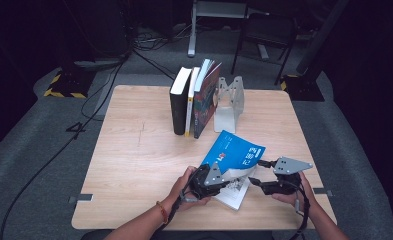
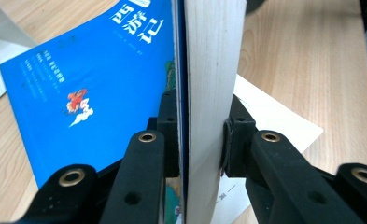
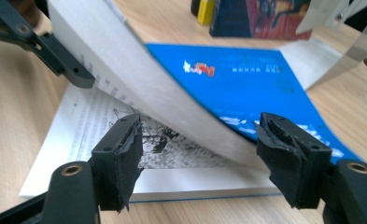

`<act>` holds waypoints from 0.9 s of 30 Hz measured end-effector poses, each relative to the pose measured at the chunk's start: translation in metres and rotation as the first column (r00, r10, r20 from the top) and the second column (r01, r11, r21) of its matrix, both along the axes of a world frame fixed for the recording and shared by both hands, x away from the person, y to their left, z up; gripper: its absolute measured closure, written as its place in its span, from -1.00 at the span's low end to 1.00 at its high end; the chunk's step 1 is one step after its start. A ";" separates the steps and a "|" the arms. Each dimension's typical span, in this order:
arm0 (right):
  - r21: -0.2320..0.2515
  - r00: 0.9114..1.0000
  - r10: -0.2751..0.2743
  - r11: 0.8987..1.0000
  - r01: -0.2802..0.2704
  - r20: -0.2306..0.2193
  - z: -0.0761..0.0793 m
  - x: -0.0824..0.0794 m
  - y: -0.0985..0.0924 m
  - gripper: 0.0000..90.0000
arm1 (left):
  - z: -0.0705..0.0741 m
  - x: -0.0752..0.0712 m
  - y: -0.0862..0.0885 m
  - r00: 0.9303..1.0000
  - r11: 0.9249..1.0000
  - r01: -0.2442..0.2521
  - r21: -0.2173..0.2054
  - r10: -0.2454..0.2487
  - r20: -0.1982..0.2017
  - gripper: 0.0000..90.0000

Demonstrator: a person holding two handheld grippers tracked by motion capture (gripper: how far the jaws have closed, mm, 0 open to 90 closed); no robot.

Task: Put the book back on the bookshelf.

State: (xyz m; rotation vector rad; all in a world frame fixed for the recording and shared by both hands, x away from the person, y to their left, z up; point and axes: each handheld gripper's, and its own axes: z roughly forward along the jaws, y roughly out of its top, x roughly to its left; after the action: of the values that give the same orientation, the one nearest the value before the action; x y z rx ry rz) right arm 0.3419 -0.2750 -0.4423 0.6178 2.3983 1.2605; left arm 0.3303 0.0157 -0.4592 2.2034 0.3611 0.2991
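A blue-covered book (image 1: pixel 236 152) lies open near the table's front edge, right of centre. My left gripper (image 1: pixel 228 181) is shut on a thick wad of its pages together with the blue front cover (image 2: pixel 102 79), and its pads (image 2: pixel 169 126) press on both sides of the wad. That wad is lifted and curls up off the lower printed pages (image 3: pixel 92 126). My right gripper (image 1: pixel 255 172) stands open at the book's right side. In its own view my right gripper (image 3: pixel 204 154) has the curled page edge between its pads (image 3: pixel 288 154) without touching it.
Three books (image 1: pixel 191 100) stand upright at the back of the wooden table (image 1: pixel 134 165), leaning against a metal bookend (image 1: pixel 229 102). Past the table there is a chair (image 1: pixel 266 35), and cables run across the grey floor.
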 end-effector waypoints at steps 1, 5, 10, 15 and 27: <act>0.008 1.000 0.005 1.000 -0.005 0.006 0.001 0.000 0.000 -0.29 | 0.000 0.000 0.004 1.000 1.000 0.005 -0.002 -0.005 0.000 0.64; -0.014 0.997 0.071 0.997 -0.070 0.007 0.001 0.003 0.013 -0.31 | 0.001 0.000 0.021 1.000 1.000 0.022 -0.014 -0.022 -0.012 0.63; -0.046 0.994 0.109 0.993 -0.109 -0.004 -0.006 0.009 0.028 -0.37 | 0.002 0.001 0.034 0.999 0.999 0.030 -0.024 -0.030 -0.023 0.62; -0.098 0.993 0.119 0.988 -0.120 -0.014 -0.017 0.021 0.038 -0.34 | 0.003 0.003 0.047 0.998 0.999 0.035 -0.042 -0.037 -0.043 0.60; -0.151 0.975 0.196 0.972 -0.179 0.108 -0.027 0.018 0.047 0.37 | 0.000 0.000 0.080 0.998 0.997 -0.057 0.044 0.058 -0.006 0.19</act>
State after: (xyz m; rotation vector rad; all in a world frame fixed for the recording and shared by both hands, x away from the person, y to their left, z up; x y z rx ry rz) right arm 0.3600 -0.2280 -0.4690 0.2691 2.4620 1.1520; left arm 0.3298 0.0960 -0.4587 2.2402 0.4262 0.3332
